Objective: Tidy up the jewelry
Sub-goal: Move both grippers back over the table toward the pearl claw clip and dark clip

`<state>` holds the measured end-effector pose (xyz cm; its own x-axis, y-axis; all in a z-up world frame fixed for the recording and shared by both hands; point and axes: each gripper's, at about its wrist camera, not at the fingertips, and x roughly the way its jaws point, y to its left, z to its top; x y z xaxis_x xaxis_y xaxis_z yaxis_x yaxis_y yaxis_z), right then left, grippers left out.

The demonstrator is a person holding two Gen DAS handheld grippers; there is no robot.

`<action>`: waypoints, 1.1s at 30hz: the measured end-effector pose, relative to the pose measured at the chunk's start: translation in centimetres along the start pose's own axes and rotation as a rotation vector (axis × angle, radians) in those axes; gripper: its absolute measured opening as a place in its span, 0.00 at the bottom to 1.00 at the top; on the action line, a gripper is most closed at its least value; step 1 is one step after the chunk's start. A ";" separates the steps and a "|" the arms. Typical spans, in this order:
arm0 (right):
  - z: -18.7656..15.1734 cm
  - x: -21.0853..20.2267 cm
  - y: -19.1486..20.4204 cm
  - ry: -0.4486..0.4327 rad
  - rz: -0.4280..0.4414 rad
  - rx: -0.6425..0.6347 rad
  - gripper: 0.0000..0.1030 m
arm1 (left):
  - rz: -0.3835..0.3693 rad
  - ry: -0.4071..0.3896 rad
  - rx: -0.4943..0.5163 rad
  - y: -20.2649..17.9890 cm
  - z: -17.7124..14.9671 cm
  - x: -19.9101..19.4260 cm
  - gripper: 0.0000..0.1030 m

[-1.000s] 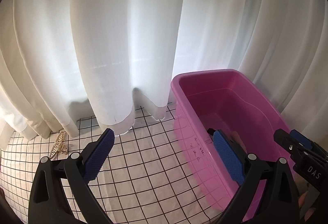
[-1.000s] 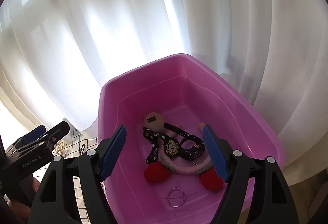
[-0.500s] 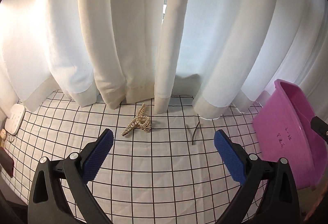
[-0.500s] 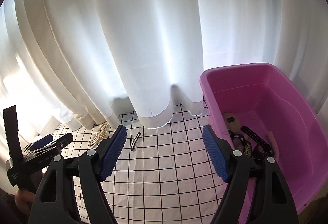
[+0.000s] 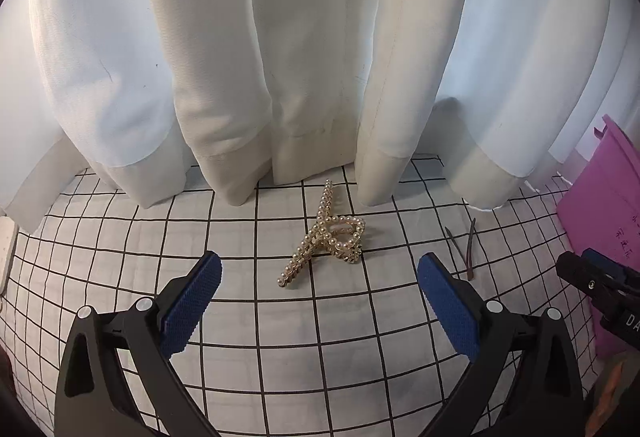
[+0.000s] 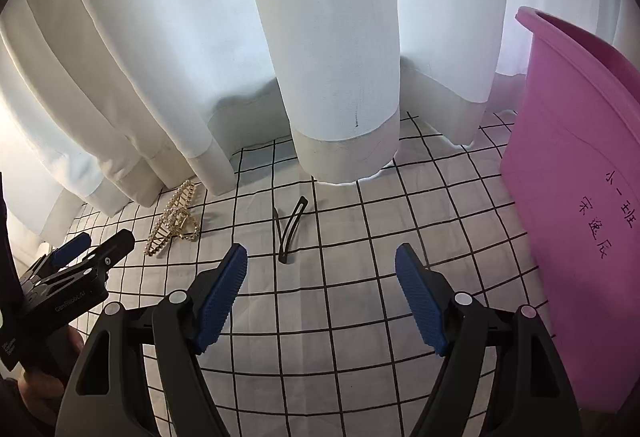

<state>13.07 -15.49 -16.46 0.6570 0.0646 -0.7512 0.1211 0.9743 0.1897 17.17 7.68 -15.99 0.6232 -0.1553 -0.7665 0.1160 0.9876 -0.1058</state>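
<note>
Both my grippers swung from pink bin [image 6: 576, 197] to the surface: left gripper [image 5: 318, 301] wide open, empty, should straddle pearl clip [image 5: 326, 237]; right gripper [image 6: 320, 293] open, empty, near black hairpin [image 6: 290, 233]

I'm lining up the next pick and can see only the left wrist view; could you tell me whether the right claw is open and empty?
Observer: Yes, the right claw stands open, with nothing between its pads.
Operator: Thank you. What lies ahead of it?
Observer: The dark hair clip lies flat on the checked cloth, just beyond the fingertips and slightly left of centre.
Operator: Can you see inside the pink bin from there?
Observer: No. The pink bin stands to the right of that claw and shows only its outer wall, with handwriting on it, and part of its rim.
</note>
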 end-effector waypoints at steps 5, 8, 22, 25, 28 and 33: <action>0.0 3.2 0.8 -0.008 -0.014 0.019 0.71 | -0.018 -0.004 0.012 0.5 0.2 2.3 0.94; 0.3 4.9 1.4 0.011 -0.031 -0.007 0.71 | -0.022 -0.002 0.018 0.7 0.3 3.6 0.94; 1.1 10.3 2.6 0.081 -0.081 -0.051 0.71 | -0.025 0.002 0.076 0.2 1.1 7.3 0.94; 1.3 11.0 2.6 0.091 -0.099 -0.044 0.71 | -0.026 0.009 0.086 0.0 1.2 8.0 0.94; 1.5 11.5 2.7 0.097 -0.113 -0.048 0.71 | -0.025 0.018 0.079 0.1 1.4 8.5 0.94; 1.6 12.3 3.5 0.082 -0.148 -0.079 0.71 | -0.007 0.031 0.098 -0.2 2.0 9.7 0.94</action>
<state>22.80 -11.62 -24.02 0.5734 -0.0664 -0.8166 0.1508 0.9882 0.0256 24.69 5.94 -22.12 0.5982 -0.1602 -0.7852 0.1962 0.9793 -0.0503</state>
